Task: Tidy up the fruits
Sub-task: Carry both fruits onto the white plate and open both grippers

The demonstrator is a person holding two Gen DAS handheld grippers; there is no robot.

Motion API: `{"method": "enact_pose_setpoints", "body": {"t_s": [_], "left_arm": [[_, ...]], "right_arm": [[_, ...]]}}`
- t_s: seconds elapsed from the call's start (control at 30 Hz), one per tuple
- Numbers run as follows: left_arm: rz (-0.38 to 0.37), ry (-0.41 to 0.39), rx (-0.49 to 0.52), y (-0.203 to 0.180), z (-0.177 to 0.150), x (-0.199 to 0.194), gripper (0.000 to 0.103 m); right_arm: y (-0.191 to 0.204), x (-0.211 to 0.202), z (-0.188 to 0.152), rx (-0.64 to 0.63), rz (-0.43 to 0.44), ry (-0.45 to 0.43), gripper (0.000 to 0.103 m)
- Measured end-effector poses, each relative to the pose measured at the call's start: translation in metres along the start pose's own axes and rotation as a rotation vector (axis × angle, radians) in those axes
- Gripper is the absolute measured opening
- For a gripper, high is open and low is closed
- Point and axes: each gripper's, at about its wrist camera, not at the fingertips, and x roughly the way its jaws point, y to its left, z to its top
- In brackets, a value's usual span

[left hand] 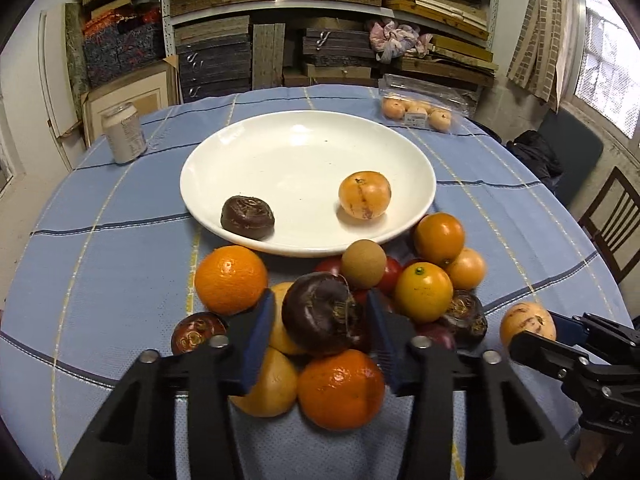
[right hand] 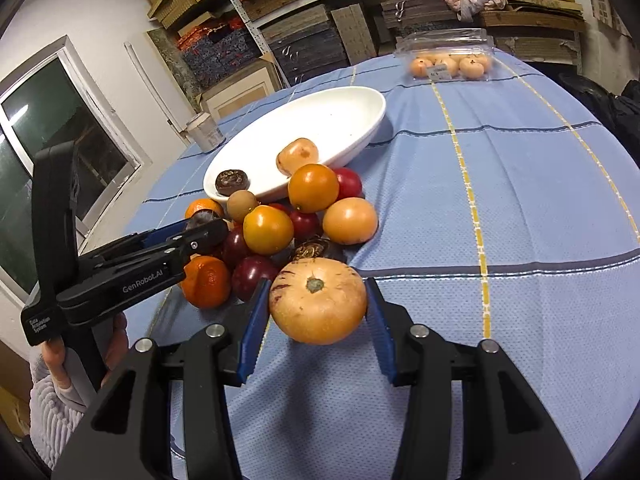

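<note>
A blue checked tablecloth (left hand: 120, 240) covers a round table before cluttered shelves. A white plate (left hand: 280, 152) holds one dark water chestnut (left hand: 247, 217) and one pale orange fruit (left hand: 364, 194). Just in front lies the fruit pile (left hand: 424, 280) (oranges, red plums, a brown longan). The left gripper (left hand: 320, 320) clamps a dark chestnut (left hand: 320, 314) above the pile; the right gripper (right hand: 318, 312) grips a streaked pale melon-like fruit (right hand: 318, 306).
</note>
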Motion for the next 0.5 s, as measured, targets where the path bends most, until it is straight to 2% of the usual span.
{"method": "enact_pose_setpoints", "body": {"t_s": [0.37,0.5], "left_arm": [[0.011,-0.034,-0.017,-0.002,-0.009,-0.014,0.04],[0.026,-0.084,-0.023,0.002,0.007,-0.032,0.04]], "right_arm": [[-0.001,-0.003,0.001,-0.003,-0.008,-0.025,0.046],[0.001,-0.005,0.002,-0.012,-0.006,-0.038,0.046]]}}
